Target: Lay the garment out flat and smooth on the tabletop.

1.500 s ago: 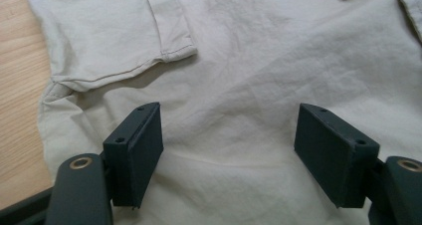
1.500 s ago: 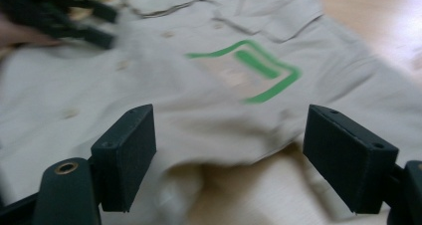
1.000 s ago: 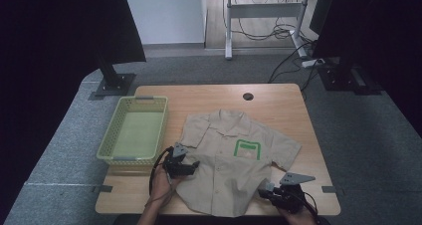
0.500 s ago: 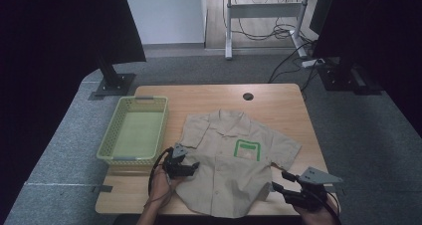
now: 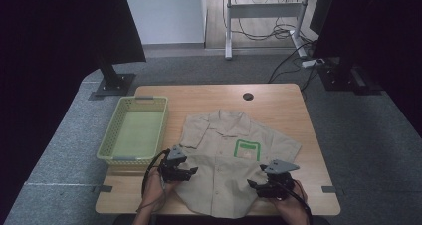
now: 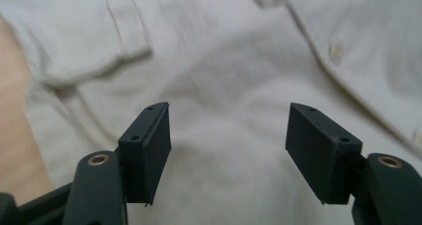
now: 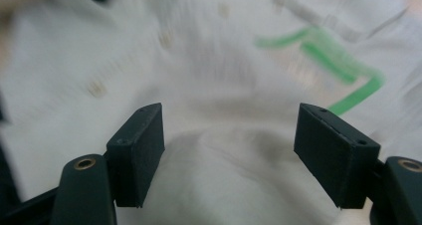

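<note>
Claws (image 5: pixel 191 172) gape over shirt (image 5: pixel 234 158); green basket (image 5: pixel 134 130) just beside.

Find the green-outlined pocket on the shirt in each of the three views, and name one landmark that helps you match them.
High view: the green-outlined pocket sits mid-table on the shirt, ahead of the right gripper.
Left gripper view: not in the picture.
Right gripper view: upper right, blurred, beyond the open jaws.
Shared landmark: the shirt's button placket.

High view looks down and forward from above the near table (image 5: pixel 278 98) edge, whole tabletop visible. Both gripper views sit very close over the shirt (image 5: pixel 224 155), facing its fabric; all three share that shirt.
</note>
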Demonstrator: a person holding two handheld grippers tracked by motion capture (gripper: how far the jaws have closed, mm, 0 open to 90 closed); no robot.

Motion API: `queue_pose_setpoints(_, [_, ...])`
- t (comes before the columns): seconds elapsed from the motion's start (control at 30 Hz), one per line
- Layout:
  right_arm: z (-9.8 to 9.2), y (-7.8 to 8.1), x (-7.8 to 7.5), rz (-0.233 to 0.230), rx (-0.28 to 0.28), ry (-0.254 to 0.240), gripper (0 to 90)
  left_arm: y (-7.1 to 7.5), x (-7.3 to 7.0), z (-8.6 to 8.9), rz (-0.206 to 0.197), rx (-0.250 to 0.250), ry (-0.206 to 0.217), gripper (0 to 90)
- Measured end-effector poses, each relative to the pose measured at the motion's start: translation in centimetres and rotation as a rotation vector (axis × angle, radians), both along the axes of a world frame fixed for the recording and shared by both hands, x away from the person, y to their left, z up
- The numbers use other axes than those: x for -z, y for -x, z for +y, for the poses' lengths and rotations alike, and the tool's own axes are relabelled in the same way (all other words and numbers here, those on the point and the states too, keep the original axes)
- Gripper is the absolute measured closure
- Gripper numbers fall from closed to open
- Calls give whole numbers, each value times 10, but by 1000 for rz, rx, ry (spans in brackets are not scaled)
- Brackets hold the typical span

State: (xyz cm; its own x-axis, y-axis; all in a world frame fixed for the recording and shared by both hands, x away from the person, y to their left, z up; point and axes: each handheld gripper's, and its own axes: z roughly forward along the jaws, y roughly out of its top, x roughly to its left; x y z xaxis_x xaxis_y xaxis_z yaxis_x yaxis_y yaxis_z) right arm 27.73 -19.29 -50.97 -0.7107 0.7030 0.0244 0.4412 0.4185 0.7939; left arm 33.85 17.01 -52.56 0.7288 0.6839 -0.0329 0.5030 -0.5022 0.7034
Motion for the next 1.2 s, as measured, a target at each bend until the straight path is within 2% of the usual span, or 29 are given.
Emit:
queue_pose_setpoints(0.1, [6, -11, 22, 51, 3, 74, 274, 1, 9, 1, 11, -3, -52, 337])
queue_pose_setpoints(0.2, [4, -18, 38, 87, 33, 120, 275, 0, 11, 1, 15, -7, -53, 337])
queue_pose_setpoints(0.23, [3, -20, 42, 92, 42, 126, 261, 0, 11, 1, 12, -8, -52, 337])
queue_pose_setpoints(0.27, [0, -21, 44, 92, 52, 99, 266, -1, 11, 1, 10, -9, -50, 337])
queue_pose_setpoints(0.37, [-10, -27, 44, 91, 87, 100, 273, -1, 11, 1, 5, -13, -43, 337])
queue_pose_setpoints(0.57, [-36, -42, 44, 91, 109, 98, 277, -1, 12, -2, -12, -16, -39, 335])
queue_pose_setpoints(0.73, [-47, -39, 41, 118, 109, 117, 275, -8, 10, -9, -46, -39, -56, 332])
queue_pose_setpoints(0.8, [-47, -36, 36, 125, 106, 118, 265, -12, 7, -14, -62, -41, -69, 332])
queue_pose_setpoints(0.93, [-42, -38, 17, 65, 111, 82, 252, -26, -4, -29, -99, -32, -81, 357])
queue_pose_setpoints(1.0, [-37, -43, 9, 40, 108, 67, 239, -36, -8, -39, -112, -23, -110, 384])
queue_pose_setpoints(1.1, [-27, -54, 4, 22, 100, 53, 217, -53, -9, -51, -99, -22, -128, 421])
queue_pose_setpoints(1.2, [-16, -66, 10, 37, 88, 52, 202, -68, -2, -60, -84, -40, -162, 463])
